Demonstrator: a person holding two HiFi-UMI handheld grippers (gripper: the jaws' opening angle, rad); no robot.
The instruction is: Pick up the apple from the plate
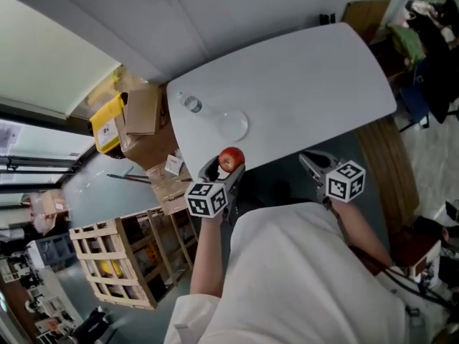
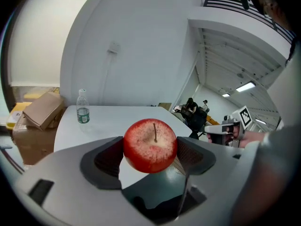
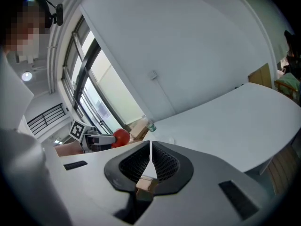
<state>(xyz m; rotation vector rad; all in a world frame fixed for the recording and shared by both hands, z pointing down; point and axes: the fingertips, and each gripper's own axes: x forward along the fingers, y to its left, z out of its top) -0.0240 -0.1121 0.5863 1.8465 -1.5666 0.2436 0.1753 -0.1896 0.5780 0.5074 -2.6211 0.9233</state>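
Observation:
A red apple [image 1: 230, 158] is clamped between the jaws of my left gripper [image 1: 226, 168], held in the air just off the near edge of the white table [image 1: 308, 77]. In the left gripper view the apple [image 2: 150, 145] sits stem-up between the two dark pads, and the left gripper [image 2: 150, 155] is shut on it. A clear glass plate [image 1: 244, 130] lies bare on the table, a little beyond the apple. My right gripper [image 1: 310, 162] hovers at the table's near edge to the right; its jaws [image 3: 150, 155] touch with nothing between them.
A small water bottle [image 1: 191, 104] stands near the table's left corner, beside the plate. Cardboard boxes [image 1: 143, 110] and a yellow box [image 1: 107, 125] are stacked left of the table. A wooden crate [image 1: 122, 264] stands on the floor at lower left.

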